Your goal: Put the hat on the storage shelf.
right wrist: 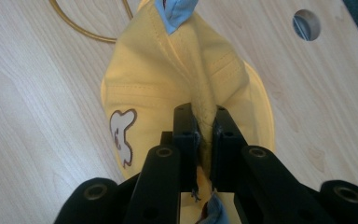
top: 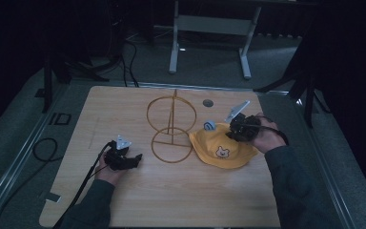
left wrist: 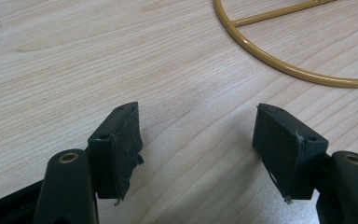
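Note:
A small yellow hat (top: 219, 149) with a white bear patch and a blue ear lies on the wooden table right of centre. My right gripper (top: 234, 131) is shut on a pinched fold of the hat's crown (right wrist: 205, 112), and the fabric is pulled up between its jaws. A gold wire stand (top: 171, 125), made of an upright ring over a flat base ring, is at the table's middle. My left gripper (top: 132, 159) rests low on the table left of the stand, jaws wide apart with nothing between them; the base ring (left wrist: 279, 65) lies just beyond its fingertips.
The wooden table (top: 124, 200) has a round cable hole (top: 208, 102) at the back right. A black cable (top: 43, 148) loops off its left edge. A white desk frame (top: 209, 28) stands on the floor behind.

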### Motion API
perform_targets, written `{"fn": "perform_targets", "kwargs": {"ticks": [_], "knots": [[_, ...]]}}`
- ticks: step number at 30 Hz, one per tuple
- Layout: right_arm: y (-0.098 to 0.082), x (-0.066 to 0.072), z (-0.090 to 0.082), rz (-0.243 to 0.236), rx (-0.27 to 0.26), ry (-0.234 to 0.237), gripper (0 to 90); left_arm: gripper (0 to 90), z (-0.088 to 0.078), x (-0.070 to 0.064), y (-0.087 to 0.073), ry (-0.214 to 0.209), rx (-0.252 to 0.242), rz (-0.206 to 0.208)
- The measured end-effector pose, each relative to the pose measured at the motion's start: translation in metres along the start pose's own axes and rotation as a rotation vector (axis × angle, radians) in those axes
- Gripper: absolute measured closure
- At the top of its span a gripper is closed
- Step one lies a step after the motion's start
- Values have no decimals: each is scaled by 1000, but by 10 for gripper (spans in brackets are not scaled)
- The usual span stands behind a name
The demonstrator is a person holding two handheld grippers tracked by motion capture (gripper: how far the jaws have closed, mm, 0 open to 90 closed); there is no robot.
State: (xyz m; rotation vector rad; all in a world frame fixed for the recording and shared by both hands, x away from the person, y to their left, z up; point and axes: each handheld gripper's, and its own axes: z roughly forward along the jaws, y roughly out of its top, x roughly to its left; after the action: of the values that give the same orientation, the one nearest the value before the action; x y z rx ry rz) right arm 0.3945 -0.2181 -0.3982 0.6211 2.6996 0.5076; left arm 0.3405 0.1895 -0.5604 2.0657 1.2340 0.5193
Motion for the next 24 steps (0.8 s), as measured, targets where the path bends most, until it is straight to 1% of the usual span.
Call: {"fn": "perform_targets", "kwargs": {"ticks": [7,13,19,22,24], "knots": [[2,-4,-14,9,-22,-16,831,327,0,0,0,0,-1,0],[3,-8,-23,24,-48,-32,833,327,0,0,0,0,-1,-1],[5,-11,-32,31,-77,-38,832,327,0,0,0,0,1,-1],[5,-12,-36,39,-92,-40,832,327,0,0,0,-1,0,-1],[5,-14,-40,59,-110,-44,832,327,0,0,0,0,0,-1]]}}
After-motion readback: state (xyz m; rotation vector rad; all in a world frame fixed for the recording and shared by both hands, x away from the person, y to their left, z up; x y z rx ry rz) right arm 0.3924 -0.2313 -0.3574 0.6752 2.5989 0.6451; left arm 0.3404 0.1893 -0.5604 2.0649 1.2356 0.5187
